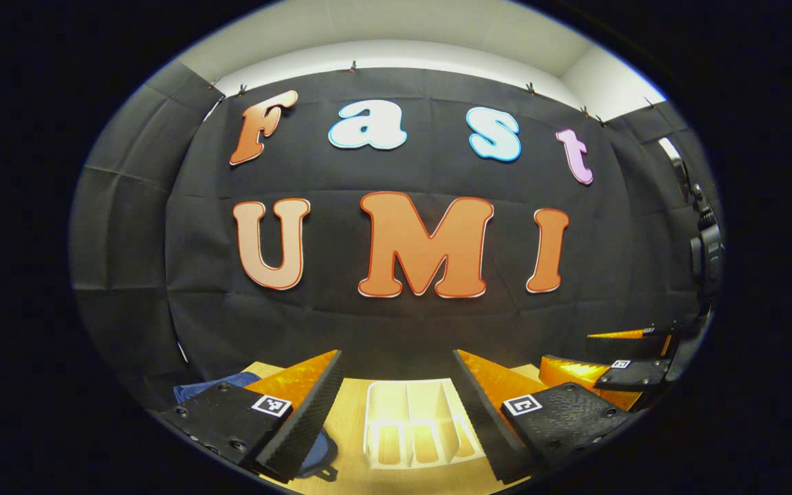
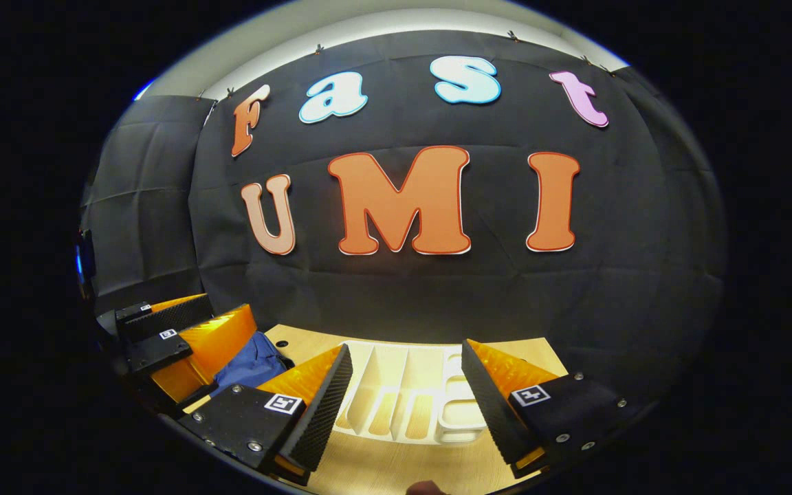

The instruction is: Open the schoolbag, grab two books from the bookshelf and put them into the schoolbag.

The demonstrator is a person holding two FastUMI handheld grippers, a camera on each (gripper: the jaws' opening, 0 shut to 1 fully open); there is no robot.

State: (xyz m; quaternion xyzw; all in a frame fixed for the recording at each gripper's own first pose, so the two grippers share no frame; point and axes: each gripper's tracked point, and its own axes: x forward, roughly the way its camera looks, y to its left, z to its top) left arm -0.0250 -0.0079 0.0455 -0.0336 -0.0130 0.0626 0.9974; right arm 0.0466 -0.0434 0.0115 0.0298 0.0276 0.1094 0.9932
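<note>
A white divided bookshelf rack (image 1: 410, 426) lies on the wooden table (image 1: 348, 419), straight ahead between the fingers of my left gripper (image 1: 397, 354), which is open and holds nothing. The blue schoolbag (image 1: 214, 386) sits at the lower left, partly hidden behind the left finger. My right gripper (image 1: 568, 349) hovers at the right, apart from the rack. In the right gripper view the same rack (image 2: 406, 395) lies between the fingers of my right gripper (image 2: 407, 345), also open with nothing in it. There the schoolbag (image 2: 251, 364) lies left of the rack, and my left gripper (image 2: 227, 306) hovers over it.
The black cloth wall (image 1: 396, 330) rises right behind the table's far edge. A dark device on a stand (image 1: 705, 247) sits at the far right of the left gripper view. Bare wooden tabletop (image 2: 368, 474) lies in front of the rack.
</note>
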